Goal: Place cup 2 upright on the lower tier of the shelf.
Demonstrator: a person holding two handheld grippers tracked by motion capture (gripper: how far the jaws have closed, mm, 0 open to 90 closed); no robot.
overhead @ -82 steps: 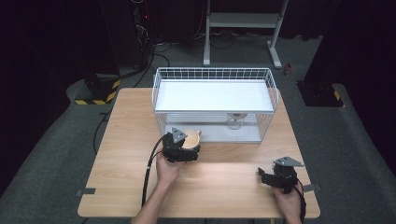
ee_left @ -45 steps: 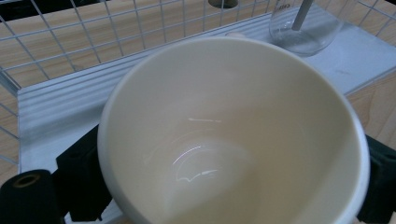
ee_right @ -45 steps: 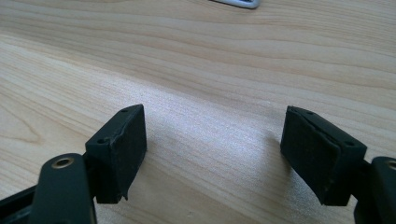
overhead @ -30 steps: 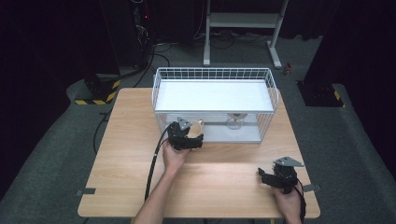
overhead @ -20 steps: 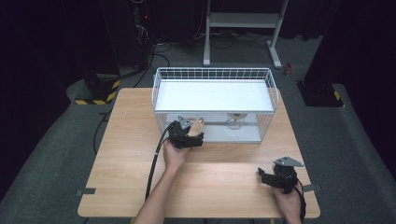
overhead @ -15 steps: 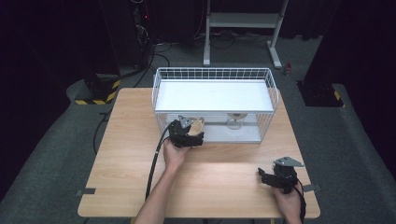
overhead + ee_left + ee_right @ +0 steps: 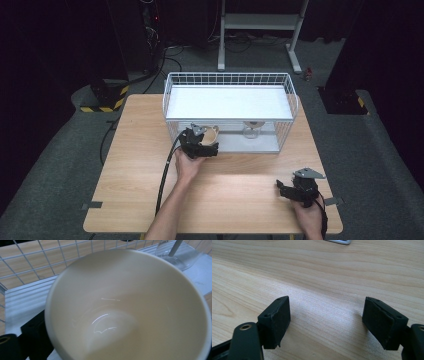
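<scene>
A cream bowl [image 7: 212, 133] is tipped at the front opening of the white wire rack [image 7: 230, 80], by the rack's lower shelf [image 7: 252, 145]. My left gripper [image 7: 202, 143] is shut on the bowl's wall. Its jaws have just been opening slightly, with the wall still between them. In the left gripper view the bowl [image 7: 130, 307] faces the camera with its inside, and one black finger [image 7: 33, 332] lies against its outer wall; the other is hidden. My right gripper [image 7: 286, 189] rests on the table's front right, open [image 7: 325, 320] over bare wood.
A clear stemmed glass [image 7: 251, 129] stands on the lower shelf to the right of the bowl, also the glass [image 7: 175, 252] in the left gripper view. The rack's white upper shelf [image 7: 227, 102] covers the space above. The left gripper's cable [image 7: 167, 172] trails toward the table's front edge.
The left gripper has carried the bowl forward from the table up to the rack's front opening. Over the last second it holds still. The right gripper has not moved.
</scene>
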